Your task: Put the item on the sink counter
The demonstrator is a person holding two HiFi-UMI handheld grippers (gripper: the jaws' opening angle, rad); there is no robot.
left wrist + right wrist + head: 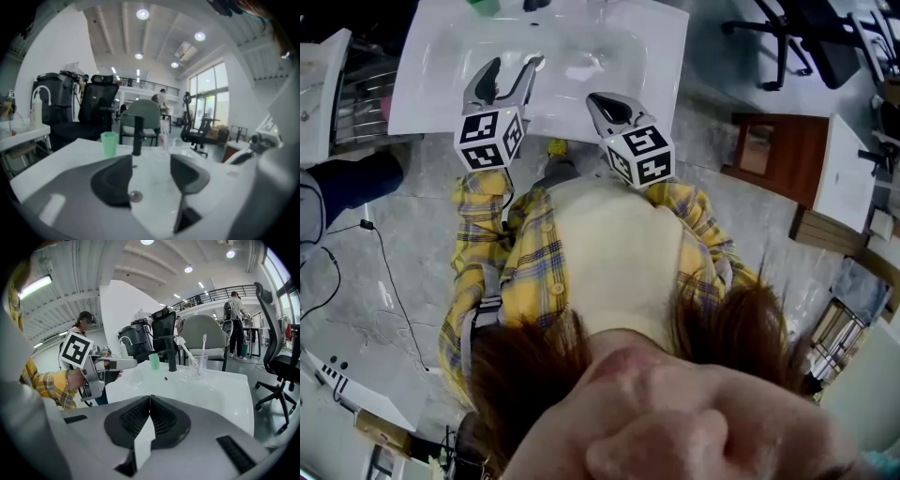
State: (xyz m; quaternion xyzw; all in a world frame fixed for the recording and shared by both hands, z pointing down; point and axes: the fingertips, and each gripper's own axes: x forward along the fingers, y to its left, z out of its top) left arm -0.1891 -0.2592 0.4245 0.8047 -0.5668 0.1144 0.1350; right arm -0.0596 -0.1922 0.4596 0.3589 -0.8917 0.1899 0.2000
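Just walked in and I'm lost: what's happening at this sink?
A person in a plaid shirt stands at a white sink with a hand-held gripper in each hand. The left hand-held gripper is open over the sink, the right hand-held gripper shut; both are empty. A green cup, a faucet and a clear cup with a toothbrush stand on the counter.

The person wears a yellow plaid shirt [520, 253] crossed with blue and grey lines, open over a cream top [619, 253]. The hair [525, 366] is reddish-brown. The left gripper [514, 67] and right gripper [598, 99] are grey with dark pads, and each carries a white cube with black square markers.
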